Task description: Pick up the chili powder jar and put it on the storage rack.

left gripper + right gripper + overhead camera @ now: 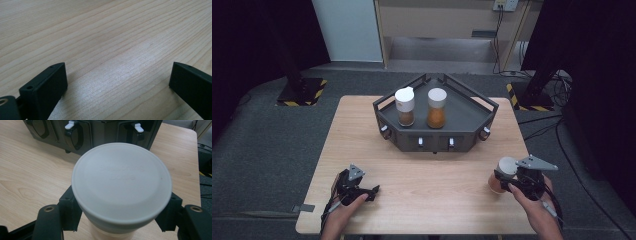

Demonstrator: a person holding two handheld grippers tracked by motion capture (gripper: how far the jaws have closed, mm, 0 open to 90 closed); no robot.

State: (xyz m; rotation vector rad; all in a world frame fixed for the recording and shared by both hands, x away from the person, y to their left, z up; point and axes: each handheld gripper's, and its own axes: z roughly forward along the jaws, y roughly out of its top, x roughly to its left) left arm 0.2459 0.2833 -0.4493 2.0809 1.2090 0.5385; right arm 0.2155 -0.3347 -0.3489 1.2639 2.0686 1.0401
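Observation:
My right gripper (506, 182) is shut on a spice jar (503, 173) with a grey lid and brownish contents, near the table's right front corner. In the right gripper view the jar's lid (121, 182) fills the middle, with both black jaws pressed to its neck just under the lid; my right gripper (121, 213) holds it upright. My left gripper (373, 192) rests open on the wooden table (427, 175) at the front left. In the left gripper view its two jaws stand wide apart, my left gripper (117, 75) holding nothing but bare wood between them.
A dark grey angular rack (477, 131) stands at the table's far middle, with two grey-lidded spice jars (405, 106) (436, 107) upright inside. Its front wall with white latches (100, 135) lies just beyond the held jar. Dark floor surrounds the table.

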